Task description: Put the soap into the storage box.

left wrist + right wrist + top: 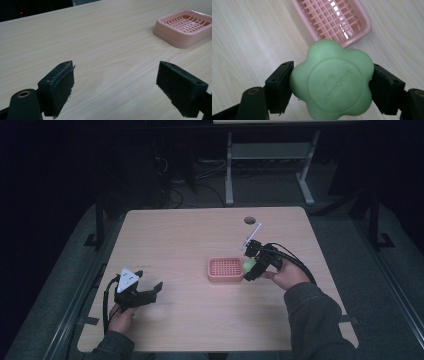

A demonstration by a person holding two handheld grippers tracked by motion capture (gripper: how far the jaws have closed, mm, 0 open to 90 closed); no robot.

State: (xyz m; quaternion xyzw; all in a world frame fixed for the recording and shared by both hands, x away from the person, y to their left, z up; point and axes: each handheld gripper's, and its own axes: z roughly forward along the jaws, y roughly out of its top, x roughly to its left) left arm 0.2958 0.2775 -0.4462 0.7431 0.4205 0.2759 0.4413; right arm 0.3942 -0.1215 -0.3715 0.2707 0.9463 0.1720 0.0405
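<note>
A green flower-shaped soap (332, 81) is clamped between the two black jaws of my right gripper (332, 85), held just above the table. In the high view the soap (248, 265) hangs at the right end of a pink slatted soap dish (225, 269), with the right gripper (252, 266) shut on it. The dish (332, 18) lies just beyond the soap in the right gripper view. My left gripper (150, 292) rests at the table's front left, open, with bare wood between its pads (60, 85). From there the dish (183, 27) sits far off to the right.
The wooden table (190, 235) has a round cable hole (249, 220) near its far edge. Behind the table stand a white desk frame (270, 155) and loose cables on the dark floor.
</note>
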